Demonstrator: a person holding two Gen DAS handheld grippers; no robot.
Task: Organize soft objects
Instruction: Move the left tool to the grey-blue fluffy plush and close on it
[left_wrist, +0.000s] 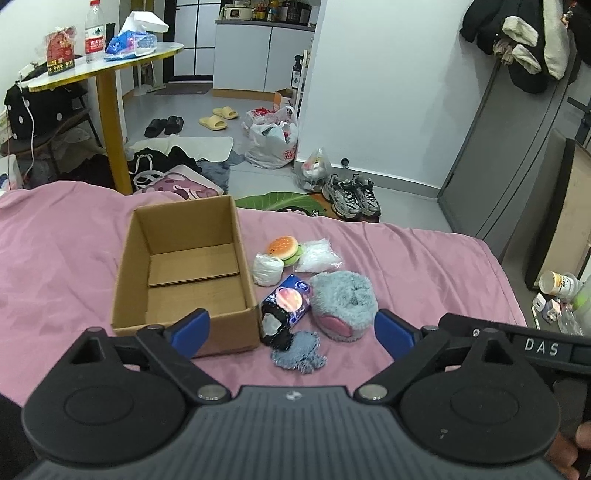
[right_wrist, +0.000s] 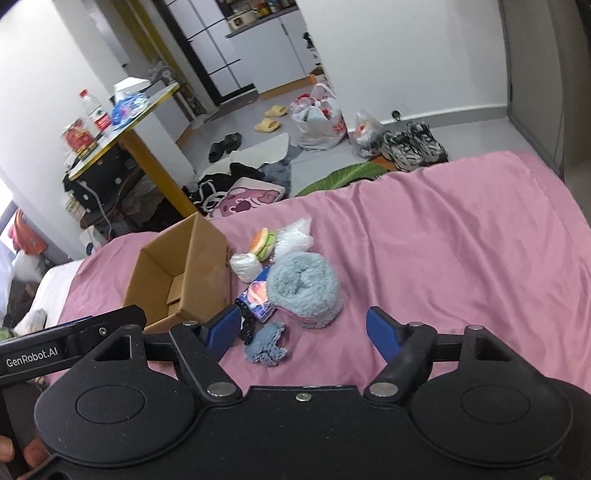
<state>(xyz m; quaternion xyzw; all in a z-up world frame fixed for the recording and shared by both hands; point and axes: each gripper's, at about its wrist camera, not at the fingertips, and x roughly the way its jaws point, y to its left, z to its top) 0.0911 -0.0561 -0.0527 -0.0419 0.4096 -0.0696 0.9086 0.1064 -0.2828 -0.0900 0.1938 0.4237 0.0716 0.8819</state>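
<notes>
1 cardboard box | 7 soft items beside it | left gripper, right gripper: jaws wide, empty

box floor partly hidden, pkg label blurred

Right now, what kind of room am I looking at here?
Most likely a small lived-in studio flat: a bed with a pink sheet, slippers and sneakers on the floor, and a kitchen counter through the doorway.
</notes>
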